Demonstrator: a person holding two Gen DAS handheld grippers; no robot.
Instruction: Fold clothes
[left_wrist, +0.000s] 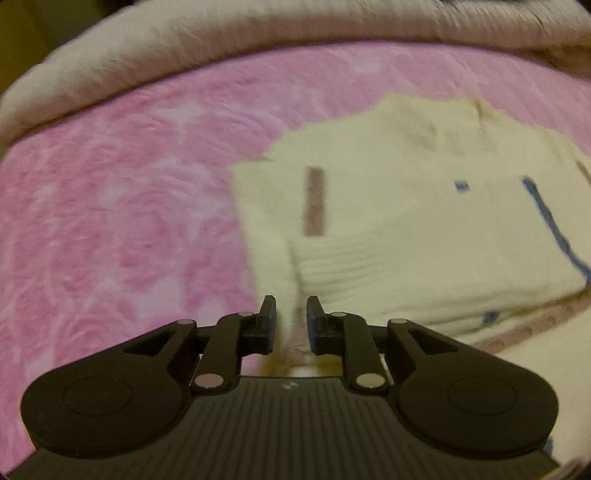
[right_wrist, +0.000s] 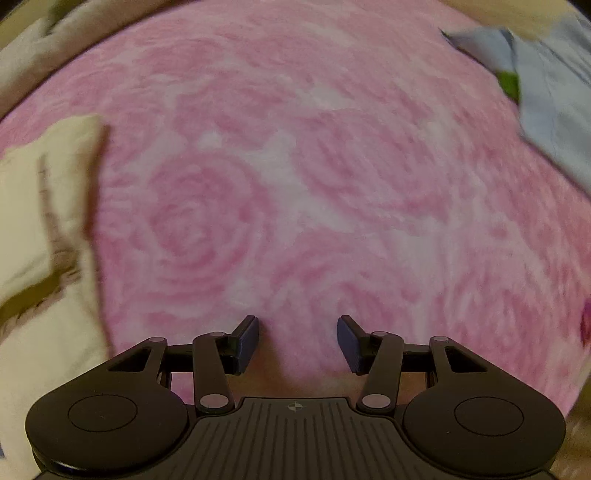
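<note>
So the cream sweater (left_wrist: 406, 206) is lying mostly folded on the pink rose blanket (left_wrist: 122, 206), and everything here goes off that sweater. My left gripper (left_wrist: 291, 321) hangs right over its near ribbed edge with the jaws only a crack apart; knit shows in the gap, but I can't tell whether the pads actually pinch it. My right gripper (right_wrist: 297, 341) is off to the sweater's right over bare blanket, jaws about half open, holding nothing. Beyond that, a blue garment (right_wrist: 554, 107) waits well apart. The sweater looks thick, soft and floppy, so I'd grab it by the ribbed hem or a folded corner.
</note>
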